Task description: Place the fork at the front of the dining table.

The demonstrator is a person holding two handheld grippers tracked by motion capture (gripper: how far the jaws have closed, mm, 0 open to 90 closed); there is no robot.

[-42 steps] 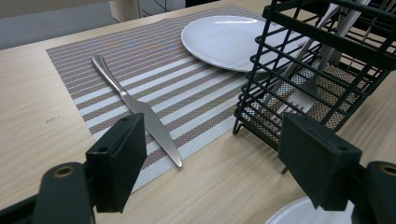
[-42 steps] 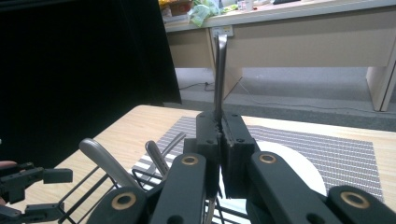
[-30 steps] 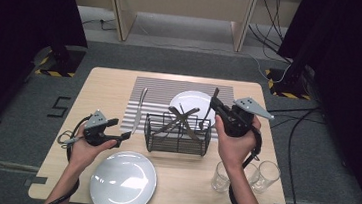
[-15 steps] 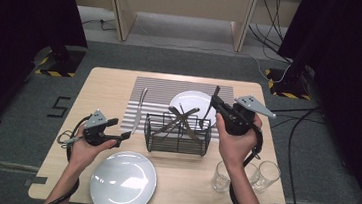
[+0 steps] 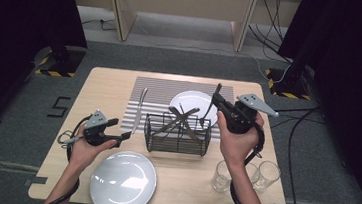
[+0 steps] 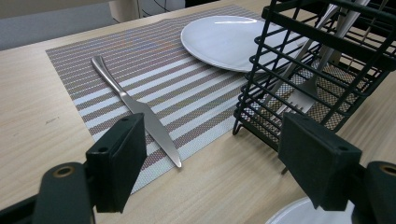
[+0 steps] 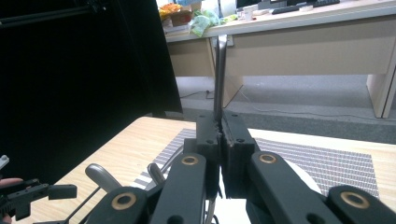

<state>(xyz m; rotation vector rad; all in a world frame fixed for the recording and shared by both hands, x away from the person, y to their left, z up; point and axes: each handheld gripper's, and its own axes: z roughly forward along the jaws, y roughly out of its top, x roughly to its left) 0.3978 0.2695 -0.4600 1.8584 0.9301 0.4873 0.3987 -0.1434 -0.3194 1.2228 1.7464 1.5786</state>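
Wooden table (image 5: 94, 93) with a striped placemat (image 5: 160, 92) in a dim room. The right gripper (image 5: 215, 104) has its jaws pressed together on a fork (image 5: 209, 110), held up above the far plate (image 5: 189, 100), just right of the wire basket (image 5: 178, 134), tines hanging down. The left gripper (image 5: 126, 135) rests near the table's left side, jaws apart w/ nothing between, in front of the knife (image 6: 135, 109). To do it well, I think: keep the fork upright, lower slowly, set it on the mat beside the plate, and release only after contact.
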